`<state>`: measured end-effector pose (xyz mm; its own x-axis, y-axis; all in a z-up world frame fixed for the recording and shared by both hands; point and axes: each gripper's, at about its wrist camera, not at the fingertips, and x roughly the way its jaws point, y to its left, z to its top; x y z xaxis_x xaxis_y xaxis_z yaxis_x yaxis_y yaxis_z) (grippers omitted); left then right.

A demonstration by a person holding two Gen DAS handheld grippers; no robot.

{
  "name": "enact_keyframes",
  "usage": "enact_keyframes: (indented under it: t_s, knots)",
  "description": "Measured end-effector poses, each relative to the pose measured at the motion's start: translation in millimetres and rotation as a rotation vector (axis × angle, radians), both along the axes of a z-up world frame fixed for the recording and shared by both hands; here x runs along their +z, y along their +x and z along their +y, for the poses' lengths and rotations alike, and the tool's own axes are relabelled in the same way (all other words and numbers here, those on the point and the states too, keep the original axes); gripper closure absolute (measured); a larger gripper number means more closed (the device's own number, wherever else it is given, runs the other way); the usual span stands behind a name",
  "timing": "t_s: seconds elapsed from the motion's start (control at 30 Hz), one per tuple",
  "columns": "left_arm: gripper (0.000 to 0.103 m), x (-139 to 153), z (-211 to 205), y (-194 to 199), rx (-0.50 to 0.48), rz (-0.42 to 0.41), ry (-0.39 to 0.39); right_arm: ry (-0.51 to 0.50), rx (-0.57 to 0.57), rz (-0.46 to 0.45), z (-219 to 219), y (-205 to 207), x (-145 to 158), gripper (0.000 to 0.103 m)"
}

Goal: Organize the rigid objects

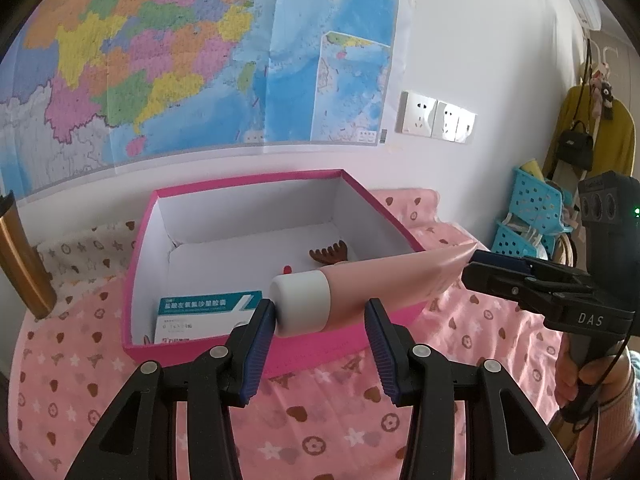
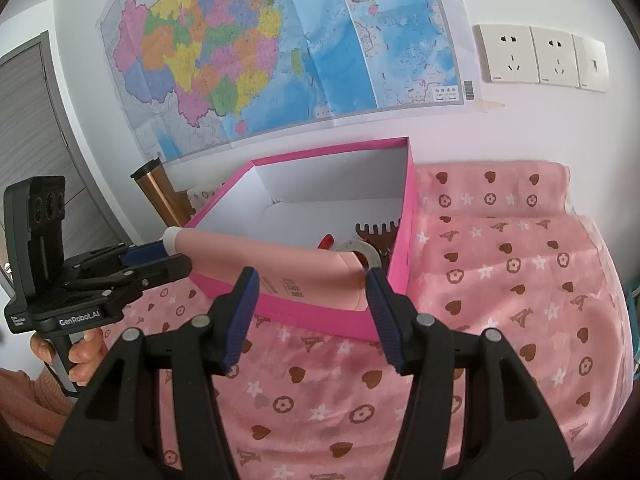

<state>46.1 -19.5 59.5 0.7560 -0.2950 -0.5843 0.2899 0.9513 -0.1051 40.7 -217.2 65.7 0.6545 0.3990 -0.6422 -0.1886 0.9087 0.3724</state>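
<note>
Both tools are holding one pink tube (image 1: 384, 280) between them, level above the near wall of a pink box (image 1: 160, 216). The left tool (image 1: 320, 320) is gripping the tube's white cap (image 1: 302, 304), one pad (image 1: 262, 320) pressing the cap's end and the other lying against the tube's body. The right tool (image 2: 310, 296) is closing on the flat crimped end (image 2: 352, 280), which is sitting between its blue pads (image 2: 378, 304). From the left wrist camera the right tool (image 1: 492, 268) is reaching in from the right side and meeting the tube's tail; from the right wrist camera the left tool (image 2: 156, 260) is coming in from the left side at the cap (image 2: 172, 238).

The box is standing open on a counter under a pink patterned cloth (image 2: 500, 280), close to a wall carrying a map (image 2: 280, 52). Inside are lying a blue-and-white carton (image 1: 208, 314), a brown comb (image 1: 328, 254), a small red item (image 1: 286, 269) and a tape roll (image 2: 358, 252). A copper flask (image 2: 160, 194) is standing left of the box. A hand (image 2: 82, 350) is gripping the left tool's handle.
</note>
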Motion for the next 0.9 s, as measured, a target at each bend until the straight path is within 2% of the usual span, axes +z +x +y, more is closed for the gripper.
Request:
enact_keyframes:
  t_s: [0.9]
  knots:
    - [0.057, 0, 0, 15, 0.01, 0.007, -0.006, -0.012, -0.002, -0.004, -2, 15, 0, 0.045]
